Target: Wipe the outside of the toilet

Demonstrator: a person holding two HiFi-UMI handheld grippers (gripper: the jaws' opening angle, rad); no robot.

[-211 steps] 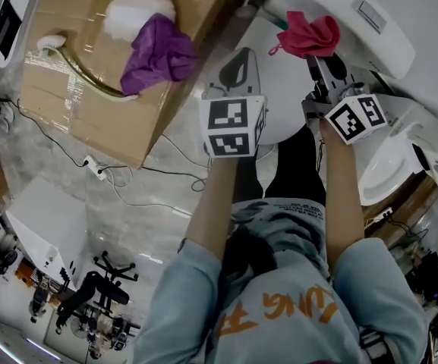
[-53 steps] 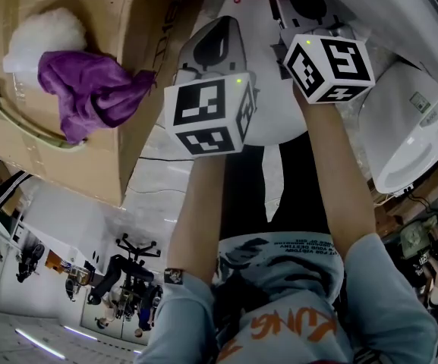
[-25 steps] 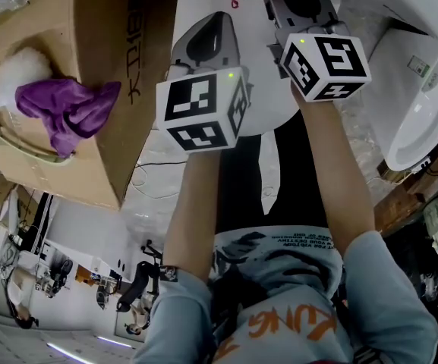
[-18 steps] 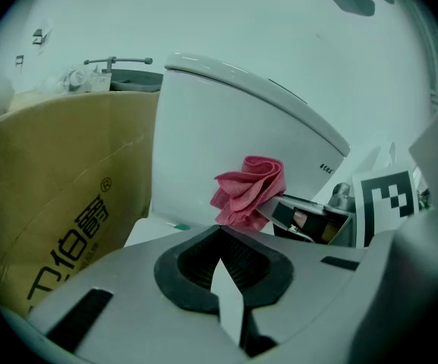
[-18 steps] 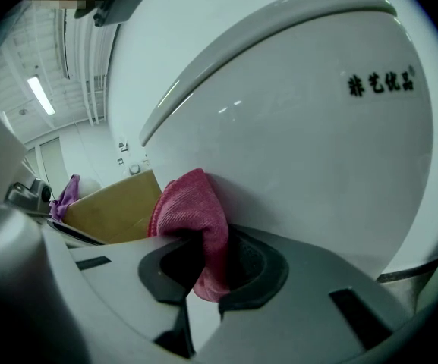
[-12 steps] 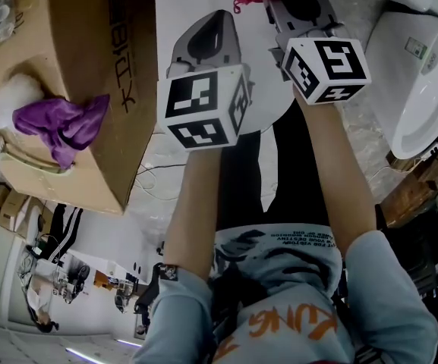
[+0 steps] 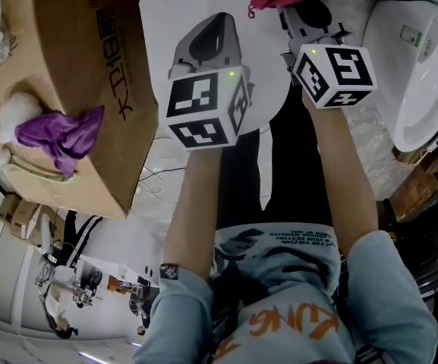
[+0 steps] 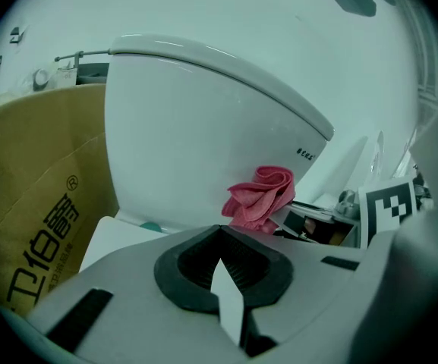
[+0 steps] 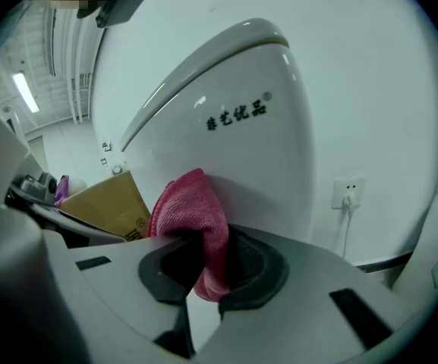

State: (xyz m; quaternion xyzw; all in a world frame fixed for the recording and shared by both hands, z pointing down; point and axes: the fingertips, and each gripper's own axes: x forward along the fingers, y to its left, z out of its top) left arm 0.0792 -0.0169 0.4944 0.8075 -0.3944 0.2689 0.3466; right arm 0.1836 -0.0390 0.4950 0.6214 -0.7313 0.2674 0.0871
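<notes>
purple cloth (image 7: 58, 133) on a cardboard box (image 7: 89, 59) — wall socket (image 9: 348, 194) with plug.

The cloth (image 9: 196, 218) is pink, the toilet (image 9: 241, 142) white, the rag (image 7: 55, 131) purple, the box (image 7: 89, 51) brown (black lettering).

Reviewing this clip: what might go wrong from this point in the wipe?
1. The right gripper pinches a bunched pink cloth against the toilet; rubbing might pull the cloth out of the jaws.
2. The cardboard box stands close beside the toilet, so a gripper could knock it when wiping that side.
</notes>
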